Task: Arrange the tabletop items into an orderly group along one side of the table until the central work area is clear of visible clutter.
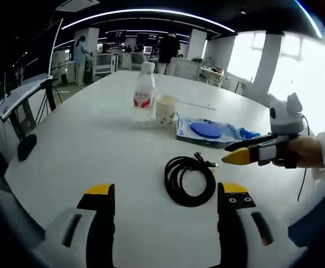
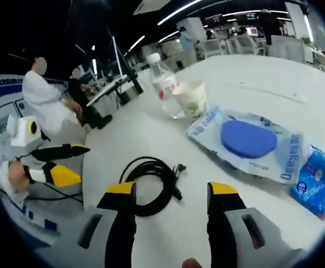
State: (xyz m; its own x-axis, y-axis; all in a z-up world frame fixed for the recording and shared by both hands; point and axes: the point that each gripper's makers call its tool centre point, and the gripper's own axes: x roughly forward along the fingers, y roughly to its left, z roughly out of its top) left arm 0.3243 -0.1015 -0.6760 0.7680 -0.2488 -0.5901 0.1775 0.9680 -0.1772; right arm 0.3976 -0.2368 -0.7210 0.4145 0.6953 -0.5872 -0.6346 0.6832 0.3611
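A coiled black cable (image 1: 189, 180) lies on the white table (image 1: 95, 139), just ahead of my left gripper (image 1: 167, 192), whose jaws stand wide open with nothing between them. Behind the coil stand a clear water bottle (image 1: 144, 95) with a red label and a paper cup (image 1: 166, 109). To their right lie a wet-wipes pack (image 1: 207, 130) with a blue lid and a small blue packet (image 1: 246, 134). My right gripper (image 2: 172, 192) is open too, its tips at the near edge of the cable (image 2: 151, 181). It reaches in from the right in the left gripper view (image 1: 228, 153).
From the right gripper view, the bottle (image 2: 163, 84), cup (image 2: 190, 97), wipes pack (image 2: 246, 139) and blue packet (image 2: 319, 184) run along the table (image 2: 263, 78). The left gripper (image 2: 79, 163) shows at the left. Seated people (image 2: 45, 95) and desks lie beyond the table edge.
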